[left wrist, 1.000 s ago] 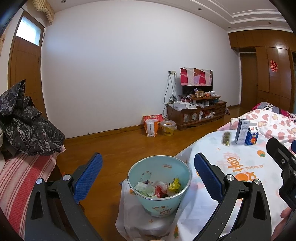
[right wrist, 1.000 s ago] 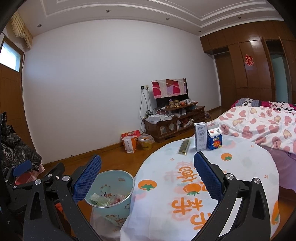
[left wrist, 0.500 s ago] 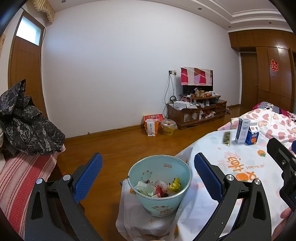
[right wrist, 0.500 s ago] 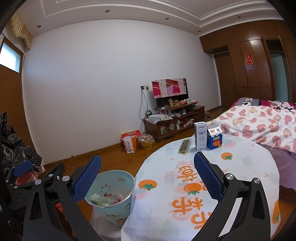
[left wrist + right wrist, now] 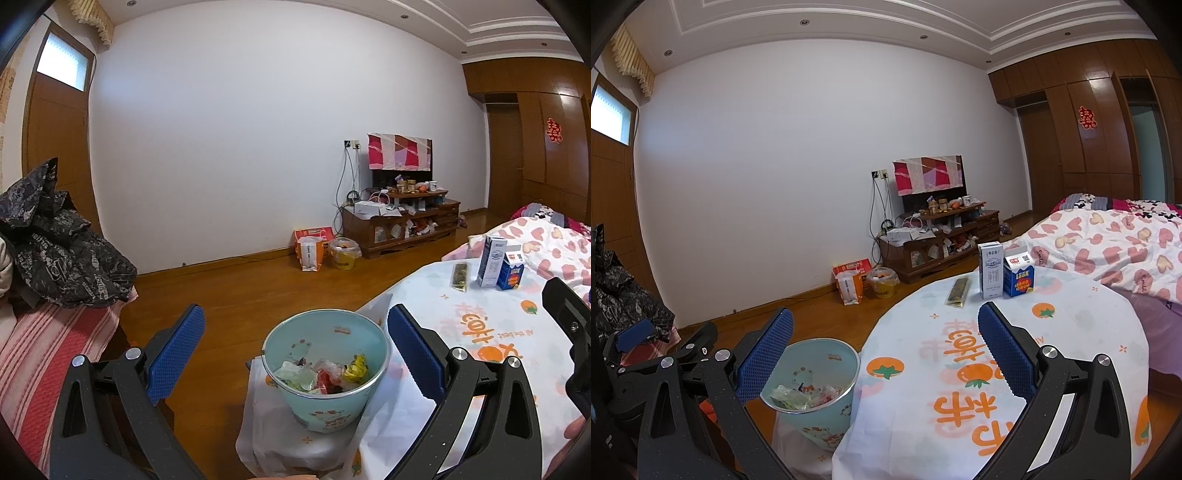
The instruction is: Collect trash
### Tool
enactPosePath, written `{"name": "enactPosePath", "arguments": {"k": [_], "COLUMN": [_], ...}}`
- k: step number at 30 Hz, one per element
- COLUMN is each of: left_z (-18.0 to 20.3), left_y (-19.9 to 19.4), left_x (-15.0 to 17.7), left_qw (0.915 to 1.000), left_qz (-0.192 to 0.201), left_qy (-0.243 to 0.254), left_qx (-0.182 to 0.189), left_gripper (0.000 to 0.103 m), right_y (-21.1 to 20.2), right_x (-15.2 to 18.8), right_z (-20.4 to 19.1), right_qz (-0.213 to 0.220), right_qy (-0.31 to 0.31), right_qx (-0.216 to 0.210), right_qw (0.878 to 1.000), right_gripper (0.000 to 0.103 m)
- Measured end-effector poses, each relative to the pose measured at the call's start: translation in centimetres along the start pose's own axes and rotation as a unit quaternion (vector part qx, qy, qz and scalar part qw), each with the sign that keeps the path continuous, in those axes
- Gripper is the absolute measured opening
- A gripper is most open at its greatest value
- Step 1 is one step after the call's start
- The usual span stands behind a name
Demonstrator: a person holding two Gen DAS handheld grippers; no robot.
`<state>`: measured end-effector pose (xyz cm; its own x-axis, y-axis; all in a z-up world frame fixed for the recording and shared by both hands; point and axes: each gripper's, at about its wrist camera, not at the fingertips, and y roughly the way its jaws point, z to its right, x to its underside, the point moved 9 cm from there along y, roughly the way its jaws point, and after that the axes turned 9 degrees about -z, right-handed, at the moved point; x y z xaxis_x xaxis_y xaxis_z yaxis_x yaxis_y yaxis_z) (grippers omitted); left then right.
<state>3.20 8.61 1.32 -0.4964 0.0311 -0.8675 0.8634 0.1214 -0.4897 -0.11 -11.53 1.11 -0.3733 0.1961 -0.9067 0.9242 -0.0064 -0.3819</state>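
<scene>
A light blue bin (image 5: 327, 365) holding crumpled wrappers sits on a low stand beside the round table (image 5: 491, 332). My left gripper (image 5: 295, 350) hangs open just above and in front of the bin, nothing between its blue pads. In the right wrist view the bin (image 5: 814, 387) is at lower left and my right gripper (image 5: 886, 350) is open over the table's near edge. At the table's far side lie a flat dark wrapper (image 5: 957, 291), a tall white carton (image 5: 990, 270) and a blue carton (image 5: 1018, 275). The same wrapper (image 5: 460, 276) and cartons (image 5: 500, 266) show at right in the left wrist view.
The table (image 5: 1015, 369) wears a white cloth with orange prints. A bed with a heart-pattern quilt (image 5: 1108, 247) lies right of it. A striped seat with a dark jacket (image 5: 55, 236) is at left. Bags and a yellow bucket (image 5: 344, 253) stand by the TV cabinet (image 5: 402, 225).
</scene>
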Motion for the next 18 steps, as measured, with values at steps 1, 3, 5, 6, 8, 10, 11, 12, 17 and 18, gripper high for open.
{"name": "enactPosePath", "arguments": {"k": [1, 3, 5, 6, 8, 10, 11, 12, 17, 18], "left_z": [-0.1, -0.2, -0.3, -0.3, -0.3, -0.2, -0.2, -0.2, -0.3, -0.4], "left_y": [0.1, 0.2, 0.3, 0.3, 0.4, 0.5, 0.5, 0.6, 1.2, 1.3], "left_x": [0.0, 0.1, 0.1, 0.1, 0.2, 0.3, 0.3, 0.4, 0.8, 0.8], "left_qw": [1.0, 1.0, 0.9999, 0.9999, 0.9999, 0.9999, 0.9999, 0.9999, 0.9991, 0.9991], "left_qz": [-0.002, -0.006, -0.007, -0.007, -0.009, -0.012, -0.013, -0.014, -0.034, -0.035], "left_qy": [-0.002, -0.006, -0.008, -0.007, -0.006, -0.007, -0.007, -0.008, -0.017, -0.018], "left_qx": [-0.002, 0.0, -0.001, -0.004, -0.006, -0.002, 0.0, 0.001, 0.017, 0.015], "left_gripper": [0.097, 0.097, 0.097, 0.097, 0.097, 0.097, 0.097, 0.095, 0.092, 0.092], "right_y": [0.0, 0.0, 0.1, 0.1, 0.1, 0.1, 0.0, 0.1, 0.1, 0.1], "right_x": [0.0, 0.0, 0.2, 0.2, 0.2, 0.2, 0.2, 0.1, 0.2, 0.2], "right_z": [0.0, 0.0, 0.0, 0.0, 0.0, 0.0, 0.0, 0.0, 0.0, -0.1], "right_qz": [-0.001, -0.001, -0.001, -0.001, -0.001, -0.002, -0.001, -0.001, -0.002, -0.002], "right_qy": [0.0, 0.0, 0.0, 0.0, 0.0, -0.001, 0.0, 0.0, 0.0, 0.0], "right_qx": [0.0, 0.0, 0.001, 0.001, 0.001, 0.001, 0.001, 0.001, 0.0, 0.0], "right_qw": [1.0, 1.0, 1.0, 1.0, 1.0, 1.0, 1.0, 1.0, 1.0, 1.0], "right_gripper": [0.098, 0.098, 0.098, 0.098, 0.098, 0.098, 0.098, 0.098, 0.098, 0.098]}}
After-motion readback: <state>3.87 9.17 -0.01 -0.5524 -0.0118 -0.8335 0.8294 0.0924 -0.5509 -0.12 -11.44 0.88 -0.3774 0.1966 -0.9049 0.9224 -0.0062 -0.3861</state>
